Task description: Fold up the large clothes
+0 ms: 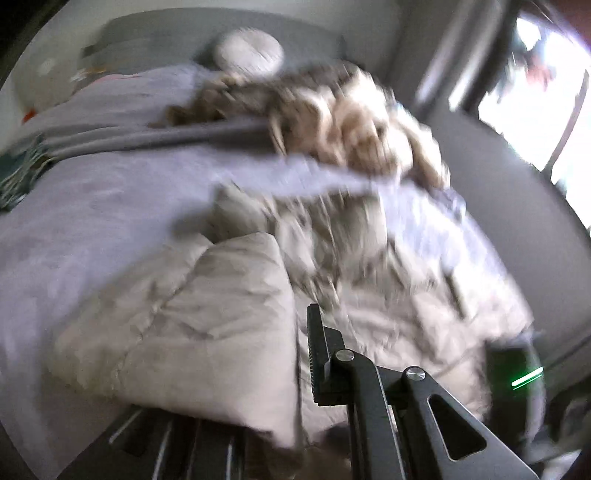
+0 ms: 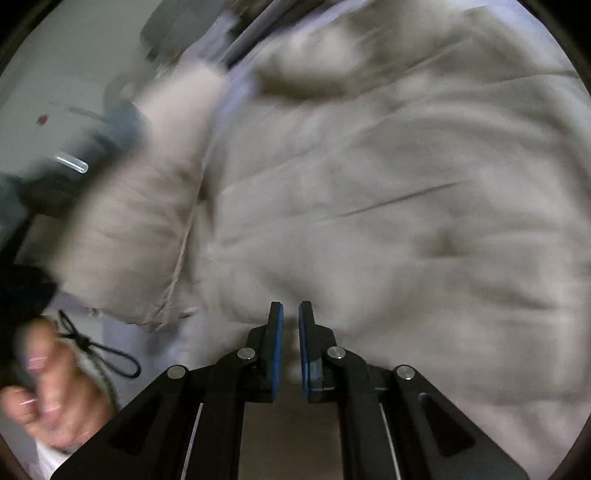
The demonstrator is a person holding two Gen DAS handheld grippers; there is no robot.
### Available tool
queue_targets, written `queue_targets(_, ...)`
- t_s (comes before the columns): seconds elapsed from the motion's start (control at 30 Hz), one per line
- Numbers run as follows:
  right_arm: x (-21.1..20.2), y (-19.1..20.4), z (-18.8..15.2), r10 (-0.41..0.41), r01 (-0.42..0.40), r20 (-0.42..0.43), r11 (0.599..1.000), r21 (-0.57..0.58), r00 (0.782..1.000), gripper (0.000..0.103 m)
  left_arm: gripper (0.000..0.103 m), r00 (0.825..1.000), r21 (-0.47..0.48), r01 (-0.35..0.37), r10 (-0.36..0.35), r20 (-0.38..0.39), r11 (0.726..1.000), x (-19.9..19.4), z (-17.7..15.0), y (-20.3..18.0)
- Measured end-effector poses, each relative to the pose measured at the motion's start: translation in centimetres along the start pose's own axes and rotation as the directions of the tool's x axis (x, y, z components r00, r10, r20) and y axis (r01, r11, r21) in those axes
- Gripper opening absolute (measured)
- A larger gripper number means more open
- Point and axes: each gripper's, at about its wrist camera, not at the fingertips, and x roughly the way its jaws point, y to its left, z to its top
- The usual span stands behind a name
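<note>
A beige padded coat (image 1: 369, 280) with a fur-trimmed hood (image 1: 332, 118) lies on a lilac bed cover (image 1: 92, 221). In the left wrist view my left gripper (image 1: 299, 354) is shut on a fold of the coat (image 1: 207, 325); the fabric drapes over and hides the left finger, and only the right finger (image 1: 317, 350) shows. In the right wrist view the coat (image 2: 388, 184) fills the frame. My right gripper (image 2: 291, 325) hovers just over it, jaws a narrow gap apart with nothing between the blue pads (image 2: 303, 350). The frames are motion-blurred.
A round white pillow (image 1: 251, 50) and grey headboard (image 1: 184, 33) lie at the bed's far end. A bright window (image 1: 535, 92) is at right. A green-lit device (image 1: 517, 380) sits at the lower right. The person's hand (image 2: 55, 387) with a black cord (image 2: 107, 354) shows at lower left.
</note>
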Motion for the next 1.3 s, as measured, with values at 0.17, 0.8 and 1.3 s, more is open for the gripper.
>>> queue_targets(0.17, -4.6, -4.7, 0.6, -0.081, 0.078, 0.073, 0.996, 0.045, 0.994, 0.01, 0.013, 0.982, 0.109, -0.106, 0.121, -0.143, 0.988, 6.2, -3.8, -3.0)
queue_targets(0.8, -7.9, 4.8, -0.3, -0.222, 0.303, 0.242, 0.873, -0.382, 0.944, 0.079, 0.103, 0.996, -0.227, -0.087, 0.076, -0.055, 0.97, -7.4, -4.4, 13.4)
queue_targets(1.3, 5.4, 15.3, -1.7, -0.504, 0.703, 0.516, 0.314, -0.638, 0.693, 0.072, 0.016, 0.983, -0.512, 0.058, -0.137, -0.118, 0.857, -1.1, -6.2, 22.2)
